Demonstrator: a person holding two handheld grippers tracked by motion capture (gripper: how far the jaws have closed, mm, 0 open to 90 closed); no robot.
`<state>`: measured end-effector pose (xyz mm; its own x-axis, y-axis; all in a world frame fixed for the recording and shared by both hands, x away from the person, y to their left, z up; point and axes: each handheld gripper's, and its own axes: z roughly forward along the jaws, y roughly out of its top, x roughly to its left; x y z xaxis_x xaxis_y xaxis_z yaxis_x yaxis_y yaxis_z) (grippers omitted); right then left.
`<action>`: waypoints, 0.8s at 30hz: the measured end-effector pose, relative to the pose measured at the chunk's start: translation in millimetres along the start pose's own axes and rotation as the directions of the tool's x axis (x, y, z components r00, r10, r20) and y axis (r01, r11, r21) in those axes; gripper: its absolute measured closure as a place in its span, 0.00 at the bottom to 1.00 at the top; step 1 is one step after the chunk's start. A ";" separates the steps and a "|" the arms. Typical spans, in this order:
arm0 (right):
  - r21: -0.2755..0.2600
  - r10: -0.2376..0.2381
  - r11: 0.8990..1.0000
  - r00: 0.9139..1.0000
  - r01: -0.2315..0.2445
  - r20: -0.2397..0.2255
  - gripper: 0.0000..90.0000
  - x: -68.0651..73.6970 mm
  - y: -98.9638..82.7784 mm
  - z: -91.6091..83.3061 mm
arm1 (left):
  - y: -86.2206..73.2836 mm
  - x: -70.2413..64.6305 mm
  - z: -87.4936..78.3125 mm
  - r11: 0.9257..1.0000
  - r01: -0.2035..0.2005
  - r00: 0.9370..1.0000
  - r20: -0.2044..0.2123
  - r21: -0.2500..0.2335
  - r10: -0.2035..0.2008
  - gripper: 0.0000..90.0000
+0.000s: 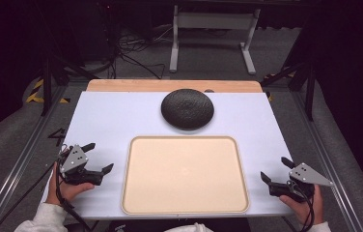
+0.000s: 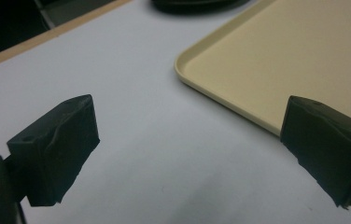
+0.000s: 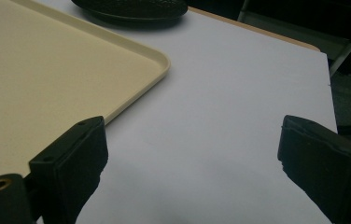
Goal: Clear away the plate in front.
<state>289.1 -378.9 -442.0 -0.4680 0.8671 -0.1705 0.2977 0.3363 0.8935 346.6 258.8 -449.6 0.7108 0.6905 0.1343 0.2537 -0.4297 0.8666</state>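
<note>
Two tongs idle at near table [image 1: 107,121] edge, work not yet begun. Beige tray [image 1: 185,176] centred, bare. Dark textured dome-shaped object [image 1: 187,108] just beyond tray's far rim, untouched. Likely next: reach forward over tray to the object, jaws wide for its broad edge. Left tongs [image 1: 97,159] spread, nothing between. Right tongs [image 1: 275,170] spread, holding nothing.

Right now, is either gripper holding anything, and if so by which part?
Nothing is held. The left gripper and the right gripper both have open, empty jaws over the white table, either side of the tray.
</note>
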 end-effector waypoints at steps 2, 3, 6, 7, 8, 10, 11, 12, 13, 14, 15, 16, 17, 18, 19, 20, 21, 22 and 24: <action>0.001 0.001 1.000 1.000 -0.001 0.000 0.10 -0.1 -0.3 0.3 | -0.2 -2.1 0.8 1.000 -0.008 1.000 0.015 0.015 0.008 0.06; 0.005 0.003 1.000 1.000 -0.003 0.002 0.10 0.2 -0.3 0.6 | 0.0 -2.7 0.6 1.000 -0.010 1.000 0.016 0.015 0.010 0.06; 0.002 -0.002 1.000 1.000 0.002 0.002 0.10 2.0 1.3 0.3 | -0.3 -3.6 -1.4 1.000 -0.013 1.000 0.014 0.008 0.012 0.06; 0.003 -0.005 1.000 1.000 0.005 0.003 0.10 2.3 1.5 0.3 | -0.6 -3.0 -1.9 1.000 -0.003 1.000 0.014 0.003 0.003 0.06; 0.004 -0.007 1.000 1.000 0.007 0.003 0.10 2.5 1.4 0.4 | -0.3 -2.2 -1.8 1.000 0.001 1.000 0.011 -0.005 -0.001 0.06; 0.009 -0.006 1.000 1.000 0.005 0.004 0.10 2.5 0.5 0.7 | 0.6 -1.5 -1.1 1.000 0.016 1.000 0.009 -0.005 -0.016 0.07; 0.012 -0.006 1.000 1.000 0.006 0.005 0.10 2.4 0.2 0.6 | 1.3 -2.1 -0.3 1.000 0.024 1.000 0.012 -0.002 -0.024 0.07; 0.013 -0.003 1.000 1.000 0.003 0.006 0.10 2.2 0.1 0.3 | 2.3 -2.6 0.5 1.000 0.021 1.000 0.010 0.003 -0.021 0.07; 0.010 -0.002 1.000 1.000 0.001 0.007 0.10 2.0 0.3 0.2 | 3.9 -3.5 1.2 1.000 0.004 1.000 -0.002 0.010 -0.004 0.08; 0.007 0.001 1.000 1.000 -0.001 0.007 0.10 1.6 0.6 0.3 | 5.4 -4.2 1.3 1.000 -0.001 1.000 -0.004 0.011 0.001 0.09; 0.009 0.001 1.000 1.000 -0.001 0.005 0.10 1.6 0.5 0.7 | 7.8 -3.8 1.2 1.000 -0.009 1.000 -0.005 0.007 0.009 0.09; 0.014 -0.002 1.000 1.000 0.002 0.002 0.10 2.0 0.1 1.6 | 9.4 -3.6 1.2 1.000 -0.011 1.000 -0.008 0.008 0.011 0.09; 0.017 -0.003 1.000 1.000 0.003 0.001 0.10 2.3 -0.1 2.0 | 11.8 -3.0 1.3 1.000 -0.018 1.000 -0.012 0.007 0.018 0.09; 0.020 -0.005 1.000 1.000 0.005 -0.001 0.10 2.6 0.0 2.2 | 15.2 -2.2 1.1 1.000 -0.023 1.000 -0.009 0.005 0.023 0.09; 0.018 -0.009 1.000 1.000 0.009 -0.001 0.10 3.0 0.3 2.3 | 18.9 -0.6 1.6 1.000 -0.031 1.000 -0.004 -0.001 0.031 0.10; 0.017 -0.008 1.000 1.000 0.008 -0.002 0.10 3.1 0.4 2.0 | 21.8 0.5 2.2 0.999 -0.036 0.999 0.002 -0.009 0.036 0.10; 0.017 -0.007 1.000 1.000 0.007 -0.002 0.10 3.1 0.3 1.8 | 21.8 0.5 2.2 0.999 -0.036 0.999 0.002 -0.009 0.036 0.11; 0.017 -0.007 1.000 1.000 0.007 -0.002 0.10 3.1 0.3 1.8 | 24.5 1.6 3.4 0.999 -0.038 0.999 0.004 -0.010 0.038 0.11; 0.019 -0.002 1.000 1.000 0.002 -0.002 0.10 2.6 -0.1 2.1 | 33.5 3.3 9.7 0.997 -0.070 0.997 0.011 0.018 0.070 0.12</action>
<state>289.6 -375.9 -443.3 -0.4704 0.8657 -0.1710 0.3125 0.3447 0.8852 363.8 241.0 -424.9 0.7339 0.6523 0.1896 0.2147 -0.4876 0.8462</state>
